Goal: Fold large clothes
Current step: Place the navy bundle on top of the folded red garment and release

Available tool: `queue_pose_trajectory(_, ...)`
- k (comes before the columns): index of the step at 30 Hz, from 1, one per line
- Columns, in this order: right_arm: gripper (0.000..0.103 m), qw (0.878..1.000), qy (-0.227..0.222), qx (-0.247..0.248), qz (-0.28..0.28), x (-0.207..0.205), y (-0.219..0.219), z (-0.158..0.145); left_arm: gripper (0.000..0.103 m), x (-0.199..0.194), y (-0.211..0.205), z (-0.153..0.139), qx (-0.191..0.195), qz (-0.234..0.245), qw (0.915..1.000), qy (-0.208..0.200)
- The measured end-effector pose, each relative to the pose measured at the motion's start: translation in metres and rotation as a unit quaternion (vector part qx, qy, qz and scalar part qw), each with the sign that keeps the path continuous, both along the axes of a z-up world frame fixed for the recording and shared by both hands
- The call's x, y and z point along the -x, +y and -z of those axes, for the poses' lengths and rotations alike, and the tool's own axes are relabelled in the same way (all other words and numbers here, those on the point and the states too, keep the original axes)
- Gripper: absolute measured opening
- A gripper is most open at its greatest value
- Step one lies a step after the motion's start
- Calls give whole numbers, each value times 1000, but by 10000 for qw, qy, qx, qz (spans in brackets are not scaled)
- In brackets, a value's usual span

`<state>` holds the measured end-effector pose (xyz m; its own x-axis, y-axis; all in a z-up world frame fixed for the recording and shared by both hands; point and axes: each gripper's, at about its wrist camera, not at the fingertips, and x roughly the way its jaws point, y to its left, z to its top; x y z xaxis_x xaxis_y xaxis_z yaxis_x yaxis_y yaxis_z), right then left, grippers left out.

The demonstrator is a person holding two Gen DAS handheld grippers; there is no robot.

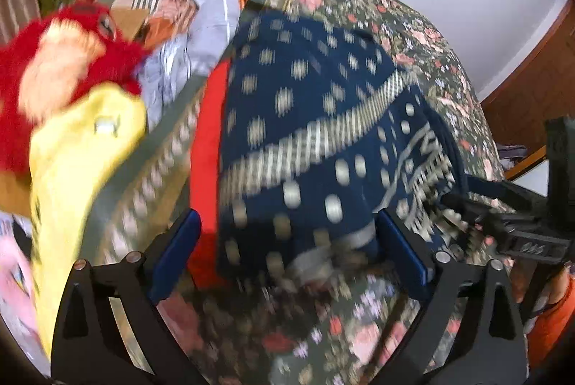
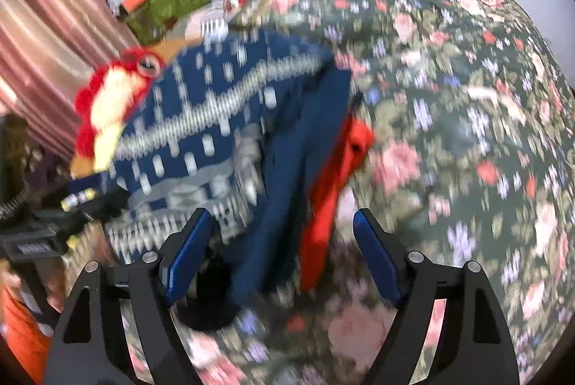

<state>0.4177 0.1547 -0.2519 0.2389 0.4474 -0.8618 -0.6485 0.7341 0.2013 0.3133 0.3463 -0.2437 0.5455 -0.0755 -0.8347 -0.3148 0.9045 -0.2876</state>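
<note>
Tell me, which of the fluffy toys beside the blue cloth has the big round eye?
The red plush toy, with its cream face and a round eye. The green fuzzy one behind it shows no eye, only an orange strip across its top.

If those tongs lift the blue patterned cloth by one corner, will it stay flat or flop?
The blue patterned cloth would probably flop: it already lies in soft folds, draping over the floral bedspread. It looks thin, so likely light for its spread. Its red lining hangs loose at the edge, so layers may slide apart rather than lift together.
</note>
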Motion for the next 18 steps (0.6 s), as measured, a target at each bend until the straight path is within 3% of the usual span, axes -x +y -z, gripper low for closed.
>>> queue_pose_trajectory(5,78,9991,302,158,240,13,-34,14,98,31,-15,17,120,-153,9996,192)
queue_pose_trajectory(9,78,9990,288,2,356,27,-56,-9,98,48,-30,16,-96,-192,9993,299)
queue_pose_trajectory(15,78,9969,-348,-624,322,66,-82,-85,98,83,-48,-48,-419,-356,9980,-317)
queue_pose_trajectory(18,78,9906,-811,-1073,260,95,-95,-131,98,111,-65,-104,-769,-353,9919,-943)
